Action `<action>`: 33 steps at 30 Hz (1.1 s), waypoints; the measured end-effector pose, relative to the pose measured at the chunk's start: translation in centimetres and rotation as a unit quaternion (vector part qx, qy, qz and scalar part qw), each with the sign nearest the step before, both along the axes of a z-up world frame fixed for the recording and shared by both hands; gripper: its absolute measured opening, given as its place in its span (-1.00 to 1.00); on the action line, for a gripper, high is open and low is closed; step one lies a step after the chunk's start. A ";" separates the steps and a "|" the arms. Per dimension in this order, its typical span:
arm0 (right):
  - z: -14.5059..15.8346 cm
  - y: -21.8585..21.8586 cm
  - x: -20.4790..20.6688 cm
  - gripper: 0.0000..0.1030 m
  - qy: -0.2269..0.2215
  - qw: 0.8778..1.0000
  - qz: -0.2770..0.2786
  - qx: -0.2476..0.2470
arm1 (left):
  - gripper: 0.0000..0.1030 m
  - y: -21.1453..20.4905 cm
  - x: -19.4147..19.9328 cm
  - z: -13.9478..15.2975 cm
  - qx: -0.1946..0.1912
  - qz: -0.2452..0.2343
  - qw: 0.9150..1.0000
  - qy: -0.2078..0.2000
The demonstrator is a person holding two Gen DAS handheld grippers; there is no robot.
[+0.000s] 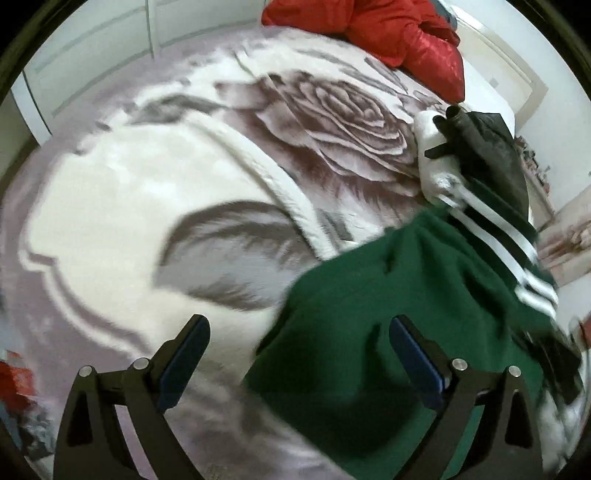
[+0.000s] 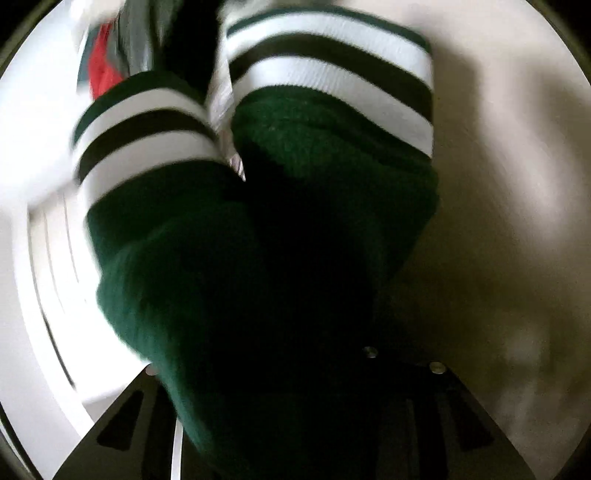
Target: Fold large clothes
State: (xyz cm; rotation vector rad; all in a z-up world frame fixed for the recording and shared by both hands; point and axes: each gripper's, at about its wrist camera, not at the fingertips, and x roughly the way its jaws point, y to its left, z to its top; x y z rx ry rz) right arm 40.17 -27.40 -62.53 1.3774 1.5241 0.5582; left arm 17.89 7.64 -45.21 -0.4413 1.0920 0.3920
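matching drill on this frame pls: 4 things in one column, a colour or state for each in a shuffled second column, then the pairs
Things:
1. left gripper
2. green jacket
3. red garment
4. blanket

States:
A. printed with a large rose, spread flat
B. jaws wide apart, nothing between the pads
C. shiny, bunched at the far end of the bed
D. white-striped ribbed cuffs, draped over the right gripper's fingers in the right wrist view

Pairs: 1-B, 2-D, 3-C, 4-A
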 end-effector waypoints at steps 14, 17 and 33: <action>1.1 -14.1 -13.1 0.28 0.098 0.984 -0.021 -0.146 | 0.96 -6.8 -1.8 -5.1 0.002 -0.055 0.998 0.033; 5.6 -17.8 -9.4 0.34 0.037 0.973 -0.005 -0.228 | 0.96 -6.4 -0.9 -5.7 -0.012 -0.054 0.998 0.034; 7.9 -4.1 2.1 -0.88 -0.139 0.924 0.241 -0.261 | 0.97 -5.9 -2.6 -6.2 -0.083 -0.040 0.996 -0.008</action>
